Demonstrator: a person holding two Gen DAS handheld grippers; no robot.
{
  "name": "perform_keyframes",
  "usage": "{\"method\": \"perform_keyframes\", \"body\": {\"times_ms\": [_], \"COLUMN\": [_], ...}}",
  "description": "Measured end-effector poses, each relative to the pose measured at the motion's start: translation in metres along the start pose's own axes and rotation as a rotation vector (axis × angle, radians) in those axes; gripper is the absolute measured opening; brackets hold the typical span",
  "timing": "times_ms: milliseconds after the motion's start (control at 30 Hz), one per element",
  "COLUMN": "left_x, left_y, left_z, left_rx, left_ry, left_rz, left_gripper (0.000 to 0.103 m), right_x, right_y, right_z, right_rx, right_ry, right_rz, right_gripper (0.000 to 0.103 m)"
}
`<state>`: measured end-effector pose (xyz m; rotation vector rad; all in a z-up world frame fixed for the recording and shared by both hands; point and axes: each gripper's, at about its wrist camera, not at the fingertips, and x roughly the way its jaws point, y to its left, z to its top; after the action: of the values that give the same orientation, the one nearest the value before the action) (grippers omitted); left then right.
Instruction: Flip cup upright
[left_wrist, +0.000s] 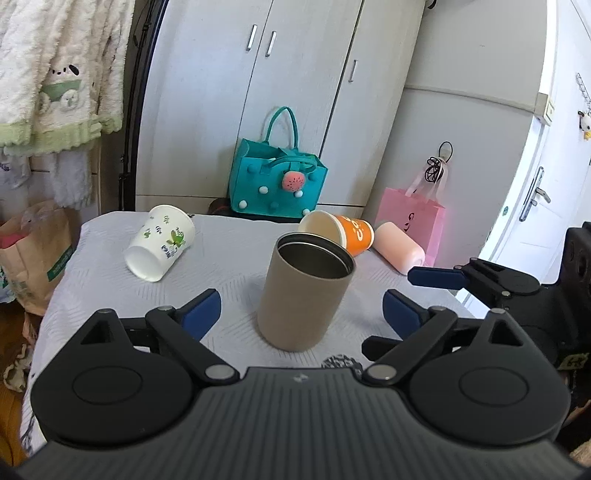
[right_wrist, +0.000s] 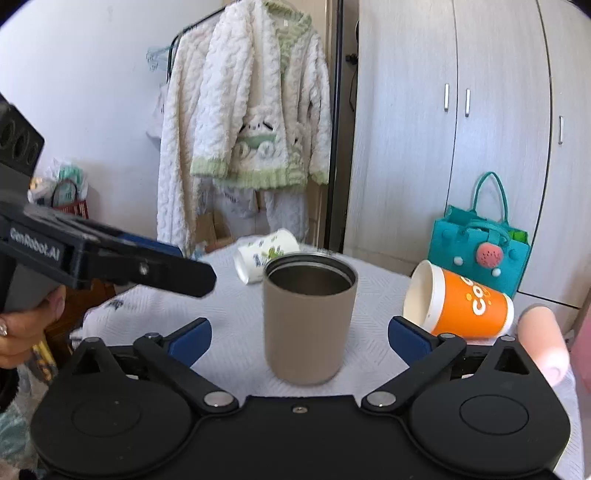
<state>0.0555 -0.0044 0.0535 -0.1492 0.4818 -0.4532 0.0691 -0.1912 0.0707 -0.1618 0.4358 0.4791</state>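
Tan cup (left_wrist: 304, 291) upright on tabletop (left_wrist: 221, 266), between both wide-spread, empty tongs.
Left tongs (left_wrist: 301, 312) and right tongs (right_wrist: 299, 338) flank it untouching; white cup (left_wrist: 160, 242) and orange cup (right_wrist: 460, 304) lie tipped.

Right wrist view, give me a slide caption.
Open right tongs frame an upright tan cup; an orange cup lies tipped beside it.

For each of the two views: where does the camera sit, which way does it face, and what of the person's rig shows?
Left wrist: on the left gripper, facing the wardrobe; its open fingers flank the tan cup; the right gripper enters at right.
Right wrist: on the right gripper, facing the hanging robe; the left gripper and hand show at left.
Shared: upright tan cup, white cup, orange cup.
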Motion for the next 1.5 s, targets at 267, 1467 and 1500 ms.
{"method": "perform_keyframes", "body": {"times_ms": [267, 1467, 1500], "left_x": [-0.022, -0.063, -0.063], "left_y": [-0.008, -0.033, -0.032], "left_z": [-0.001, -0.046, -0.046], "left_rx": [0.019, -0.005, -0.009], "left_ry": [0.044, 0.0, -0.001], "left_rz": [0.144, 0.468, 0.474], "left_gripper": [0.101, 0.103, 0.103], "right_x": [-0.024, -0.082, -0.082], "right_y": [0.016, 0.057, 0.058], "right_z": [0.002, -0.031, -0.032], "right_rx": [0.051, 0.21, 0.21], "right_ry": [0.034, -0.022, -0.02], "right_rz": [-0.067, -0.433, -0.436], "right_gripper": [0.103, 0.103, 0.103]}}
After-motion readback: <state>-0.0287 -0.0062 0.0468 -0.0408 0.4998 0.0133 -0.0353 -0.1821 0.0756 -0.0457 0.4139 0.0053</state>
